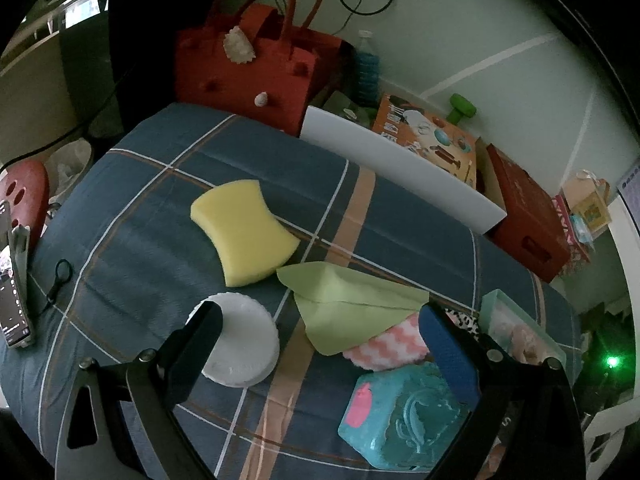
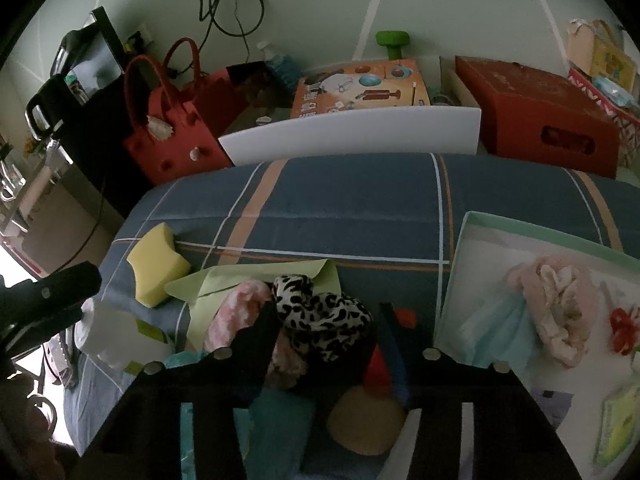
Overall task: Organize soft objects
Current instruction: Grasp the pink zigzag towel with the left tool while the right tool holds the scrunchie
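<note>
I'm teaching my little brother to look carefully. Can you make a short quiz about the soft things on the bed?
1. True or false: the yellow sponge lies inside the shallow box.
2. Which thing lies partly on top of the pink-and-white cloth? A) the green cloth B) the white round pad C) the phone
3. Fill in: the left tongs are ____, with nothing between the fingers.

Key
1. False; it lies on the plaid bedspread, outside the box.
2. A.
3. Open. The right tongs hover around the leopard-print cloth, but whether they grip it is unclear.
</note>
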Tool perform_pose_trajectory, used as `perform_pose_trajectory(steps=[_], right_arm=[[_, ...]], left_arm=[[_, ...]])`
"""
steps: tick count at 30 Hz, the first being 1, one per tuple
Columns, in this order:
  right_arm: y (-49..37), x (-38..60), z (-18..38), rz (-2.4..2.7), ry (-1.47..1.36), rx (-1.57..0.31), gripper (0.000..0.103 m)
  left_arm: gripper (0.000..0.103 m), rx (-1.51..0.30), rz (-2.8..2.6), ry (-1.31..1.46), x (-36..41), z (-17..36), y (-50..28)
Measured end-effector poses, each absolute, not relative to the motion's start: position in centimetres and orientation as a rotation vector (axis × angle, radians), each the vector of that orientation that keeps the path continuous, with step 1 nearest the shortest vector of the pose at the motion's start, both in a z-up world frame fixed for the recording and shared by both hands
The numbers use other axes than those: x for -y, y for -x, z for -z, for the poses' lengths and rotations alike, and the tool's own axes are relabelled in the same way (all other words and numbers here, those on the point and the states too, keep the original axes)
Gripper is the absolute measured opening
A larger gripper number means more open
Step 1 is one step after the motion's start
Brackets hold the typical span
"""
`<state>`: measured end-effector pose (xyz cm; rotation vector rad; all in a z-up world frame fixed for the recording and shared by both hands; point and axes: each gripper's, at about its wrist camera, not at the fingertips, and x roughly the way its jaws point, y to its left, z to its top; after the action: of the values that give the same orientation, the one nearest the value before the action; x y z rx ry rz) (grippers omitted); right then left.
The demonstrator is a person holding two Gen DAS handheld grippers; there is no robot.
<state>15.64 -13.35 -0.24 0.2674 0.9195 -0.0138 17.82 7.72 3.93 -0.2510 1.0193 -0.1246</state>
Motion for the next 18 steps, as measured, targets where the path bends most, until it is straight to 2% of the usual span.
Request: perform_pose_trajectory(steps=[5, 13, 18], right_arm=[[-15.76, 13.19, 0.49, 0.007, -0.269, -0.922, 0.038], [-15.71, 13.44, 0.61, 0.008, -0.286, -0.915, 0.020], [-15.43, 14.02, 0.32, 0.008, -0.308, -0.908, 0.014]], left_arm=[[0.099, -1.020, 0.128, 0.241, -7.42, -3.91, -17.79], [0.098, -1.019, 0.130, 0.241, -7.34, -3.96, -17.76], [0.099, -1.010, 0.141, 0.229, -6.90, -4.23, -17.65]])
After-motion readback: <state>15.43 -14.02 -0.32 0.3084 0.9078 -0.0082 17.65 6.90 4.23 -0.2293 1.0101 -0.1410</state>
